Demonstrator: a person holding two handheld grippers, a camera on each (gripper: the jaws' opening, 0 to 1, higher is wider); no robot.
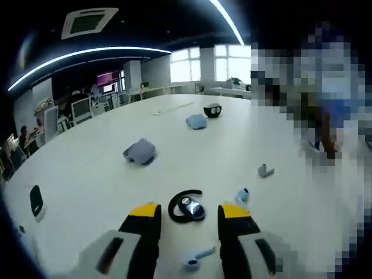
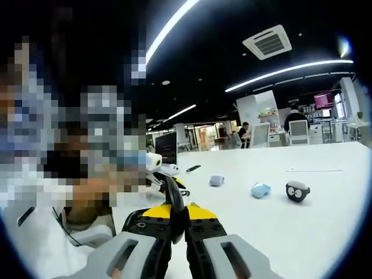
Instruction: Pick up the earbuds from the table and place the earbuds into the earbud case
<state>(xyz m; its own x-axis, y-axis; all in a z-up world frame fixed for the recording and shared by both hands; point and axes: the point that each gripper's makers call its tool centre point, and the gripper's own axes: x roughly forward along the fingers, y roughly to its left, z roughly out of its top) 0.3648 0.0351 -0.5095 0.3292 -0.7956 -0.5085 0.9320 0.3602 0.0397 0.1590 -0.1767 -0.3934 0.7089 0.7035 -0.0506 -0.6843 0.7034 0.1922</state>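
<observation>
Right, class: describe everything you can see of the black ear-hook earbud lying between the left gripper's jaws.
The black ear-hook earbud lies flat on the white table, in the gap between the yellow-tipped jaws of the open left gripper, touching neither. It has a thin curved black hook, seemingly rubbery, arching over a rounded body with a shiny silver face. A pale blue earbud lies apart to its right.

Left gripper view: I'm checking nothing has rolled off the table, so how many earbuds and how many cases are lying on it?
Black ear-hook earbud: 1
Pale blue earbuds: 3
Blue-grey cases: 2
Black case: 1
Total: 7
</observation>
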